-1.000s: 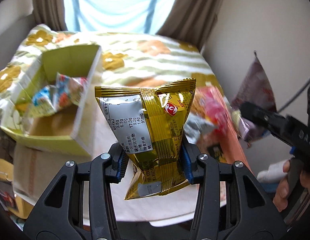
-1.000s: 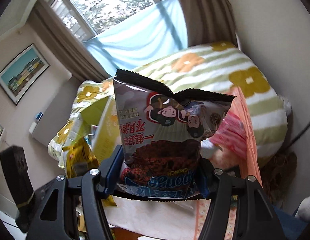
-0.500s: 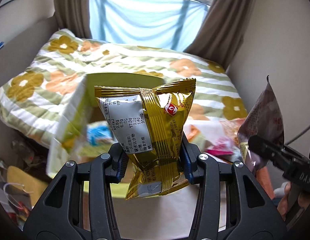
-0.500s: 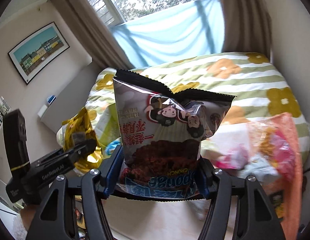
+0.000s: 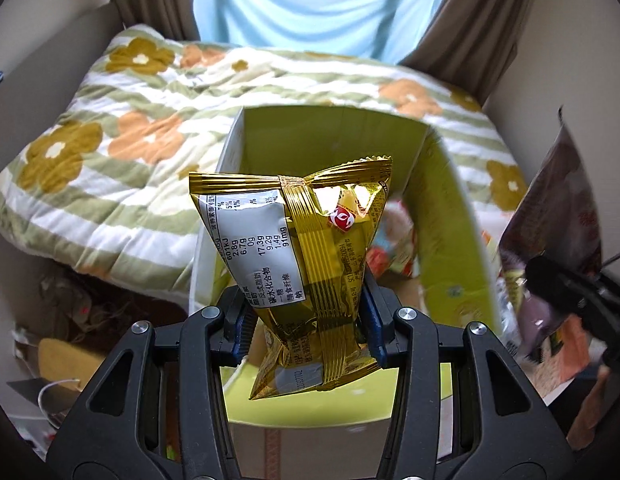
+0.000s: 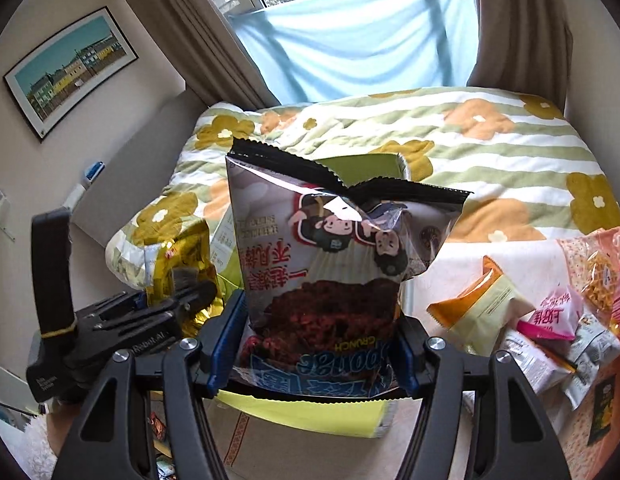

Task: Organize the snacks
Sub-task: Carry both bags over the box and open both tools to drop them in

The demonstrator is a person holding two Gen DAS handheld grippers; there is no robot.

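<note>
While the floral quilt (image 5: 110, 152) fills the background, the green box (image 5: 449, 216) serves as landmark: it stands open in front of the quilt. Left gripper (image 5: 306, 320) is above the box's near edge, jaws clenched on the gold snack packet (image 5: 302, 264), held upright. Right gripper (image 6: 310, 344) is on the box's right side, jaws clamped on the grey chocolate-crunch bag (image 6: 329, 264). Loose snack packets (image 6: 549, 312) lie right of the box on the tabletop (image 6: 521, 256).
</note>
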